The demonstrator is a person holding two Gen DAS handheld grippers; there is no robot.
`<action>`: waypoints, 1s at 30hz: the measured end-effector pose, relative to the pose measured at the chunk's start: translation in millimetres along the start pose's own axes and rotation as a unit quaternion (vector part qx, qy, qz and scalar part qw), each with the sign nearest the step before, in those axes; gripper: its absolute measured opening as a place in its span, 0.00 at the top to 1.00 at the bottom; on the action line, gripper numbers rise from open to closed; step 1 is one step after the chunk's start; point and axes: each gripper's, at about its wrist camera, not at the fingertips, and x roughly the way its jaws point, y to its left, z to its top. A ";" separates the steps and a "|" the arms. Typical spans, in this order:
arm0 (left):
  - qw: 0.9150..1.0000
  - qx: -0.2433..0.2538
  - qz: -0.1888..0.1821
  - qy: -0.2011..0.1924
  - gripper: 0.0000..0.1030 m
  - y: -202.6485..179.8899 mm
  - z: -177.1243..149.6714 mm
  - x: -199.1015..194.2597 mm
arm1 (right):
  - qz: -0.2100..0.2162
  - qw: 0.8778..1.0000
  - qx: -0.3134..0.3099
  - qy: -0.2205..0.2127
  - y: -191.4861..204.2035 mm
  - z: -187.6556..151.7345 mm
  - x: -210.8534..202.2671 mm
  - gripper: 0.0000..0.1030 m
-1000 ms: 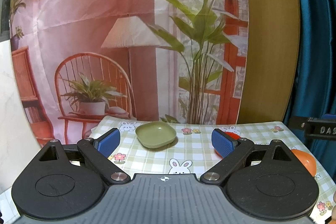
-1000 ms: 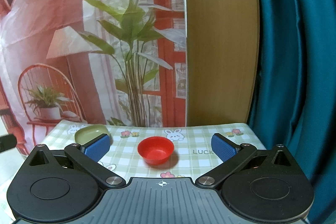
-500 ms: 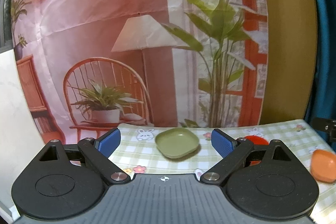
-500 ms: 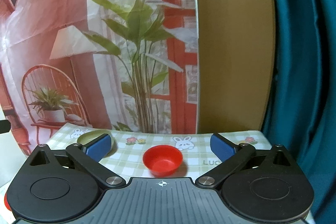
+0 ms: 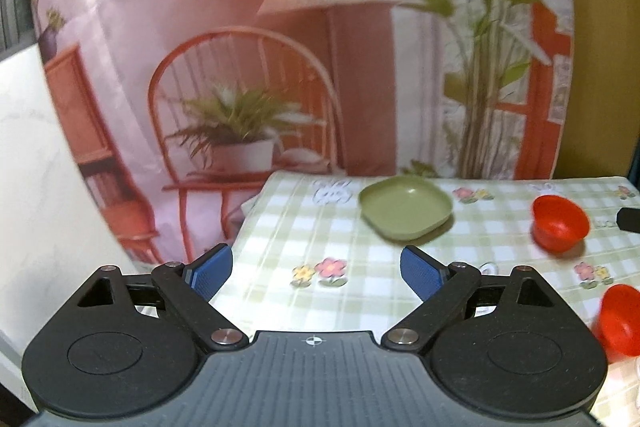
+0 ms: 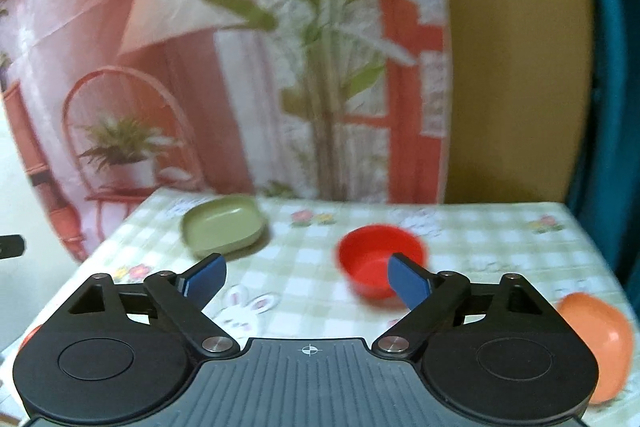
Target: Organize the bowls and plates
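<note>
A green square plate [image 5: 406,207] lies at the far side of the checked tablecloth [image 5: 312,235]; it also shows in the right wrist view [image 6: 224,225]. A red bowl [image 5: 560,223] stands to its right, seen too in the right wrist view [image 6: 378,259]. A second red bowl [image 5: 620,319] is at the right edge of the left wrist view. An orange bowl [image 6: 600,339] lies at the right of the right wrist view. My left gripper [image 5: 316,271] is open and empty above the cloth's left part. My right gripper [image 6: 306,279] is open and empty, its right finger in front of the red bowl.
A printed backdrop [image 5: 280,47] with a chair and plants hangs behind the table. A wooden panel [image 6: 516,67] and teal curtain [image 6: 616,107] stand at the back right. The table's left edge [image 5: 244,227] drops off beside a white wall [image 5: 40,207].
Both grippers have tilted down and moved nearer the table, so more of the cloth shows. The left one swung left; the plate and red bowl now sit further right in its view. Both stay open.
</note>
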 end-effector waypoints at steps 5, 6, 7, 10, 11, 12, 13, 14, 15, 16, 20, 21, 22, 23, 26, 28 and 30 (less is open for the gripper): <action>0.998 -0.037 0.021 0.042 0.20 36.1 -13.9 24.7 | 0.055 0.997 -0.050 0.025 52.2 -8.2 27.9 0.20; 0.997 -0.050 0.019 0.050 0.20 44.4 -16.6 27.3 | 0.066 0.996 -0.058 0.026 63.5 -9.5 32.1 0.21; 0.996 -0.063 0.018 0.055 0.20 53.2 -21.0 29.4 | 0.080 0.994 -0.069 0.027 76.3 -11.4 37.2 0.21; 0.994 -0.080 0.027 0.072 0.22 75.3 -35.3 36.2 | 0.125 0.987 -0.095 0.041 112.1 -17.0 52.9 0.21; 0.994 -0.080 0.028 0.075 0.23 79.8 -39.6 37.2 | 0.137 0.984 -0.102 0.047 123.5 -18.8 57.3 0.22; 0.993 -0.080 0.028 0.080 0.26 85.3 -44.7 38.4 | 0.147 0.982 -0.110 0.054 135.6 -21.2 62.6 0.22; 0.993 -0.079 0.031 0.084 0.27 89.1 -49.8 38.8 | 0.155 0.979 -0.117 0.059 147.0 -23.3 66.5 0.23; 0.992 -0.079 0.034 0.087 0.27 92.2 -54.8 38.3 | 0.164 0.976 -0.126 0.065 158.3 -26.1 71.7 0.25; 0.992 -0.080 0.036 0.091 0.27 96.4 -60.5 39.3 | 0.170 0.974 -0.132 0.071 166.6 -28.2 74.6 0.27; 0.991 -0.081 0.036 0.096 0.27 98.1 -65.2 40.6 | 0.175 0.972 -0.136 0.077 174.7 -30.5 77.5 0.28; 0.989 -0.088 0.032 0.119 0.30 102.3 -86.3 49.8 | 0.180 0.965 -0.165 0.094 201.8 -43.0 89.3 0.35; 0.988 -0.086 0.029 0.126 0.34 101.4 -91.3 51.9 | 0.183 0.964 -0.167 0.101 206.2 -46.4 92.2 0.37; 0.988 -0.080 0.026 0.131 0.37 99.1 -95.4 53.0 | 0.187 0.962 -0.166 0.108 209.0 -49.8 94.6 0.38; 0.988 -0.073 0.025 0.133 0.38 96.5 -100.3 53.4 | 0.190 0.961 -0.165 0.116 210.6 -53.2 96.2 0.39; 0.988 -0.065 0.025 0.140 0.39 92.9 -113.1 55.9 | 0.192 0.958 -0.167 0.130 218.1 -64.3 99.9 0.45; 0.985 -0.087 0.018 0.148 0.40 96.0 -119.3 56.6 | 0.191 0.956 -0.175 0.138 223.5 -71.5 105.0 0.47; 0.982 -0.115 0.013 0.153 0.43 99.5 -124.4 55.9 | 0.197 0.953 -0.178 0.146 227.6 -77.3 105.8 0.49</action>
